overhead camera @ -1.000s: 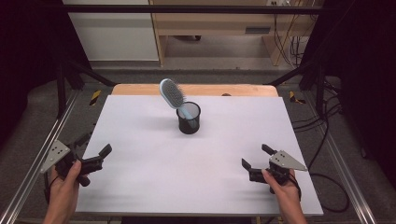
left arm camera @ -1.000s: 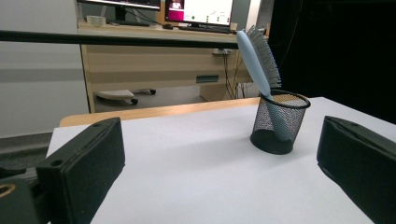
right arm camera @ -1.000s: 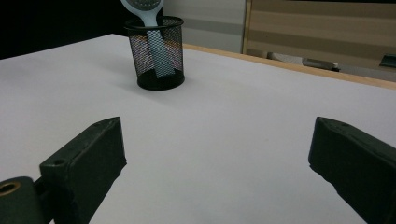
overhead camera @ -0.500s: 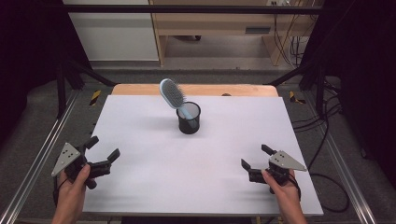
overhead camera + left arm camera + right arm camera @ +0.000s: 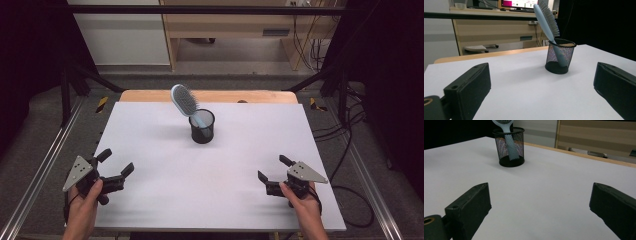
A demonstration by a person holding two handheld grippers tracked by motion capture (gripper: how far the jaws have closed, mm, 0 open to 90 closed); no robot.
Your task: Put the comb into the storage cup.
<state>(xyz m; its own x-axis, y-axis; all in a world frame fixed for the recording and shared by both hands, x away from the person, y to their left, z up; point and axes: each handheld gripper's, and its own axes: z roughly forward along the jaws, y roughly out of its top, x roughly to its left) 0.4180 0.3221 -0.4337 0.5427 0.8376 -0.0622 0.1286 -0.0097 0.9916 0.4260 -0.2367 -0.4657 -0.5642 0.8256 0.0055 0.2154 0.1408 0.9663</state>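
So the light blue hairbrush is sitting handle-down in a black mesh pen cup, which stands a bit past the middle of the white table, toward the far wooden edge. The brush's long axis is tilted, not upright: from the high view the head leans up and away to the left of the cup, with the handle end down at the cup's bottom. In the left gripper view you can see the bristles facing right and slightly down, smooth back to the left.

What's changed in the last second: the left gripper has come up off the near left corner and swung inward over the table, with its nose now angled toward the cup. The right gripper hasn't budged and sits near the right front edge. Brush and cup are exactly where they were.

Both tools have their jaws spread wide with nothing between them, and both are well apart from the cup. My read is that the left hand is starting the approach and the brush is what it's going for, probably to pull it out of the cup. With that lean, the head sticks out on the left side, so that's the easy side to grab from.
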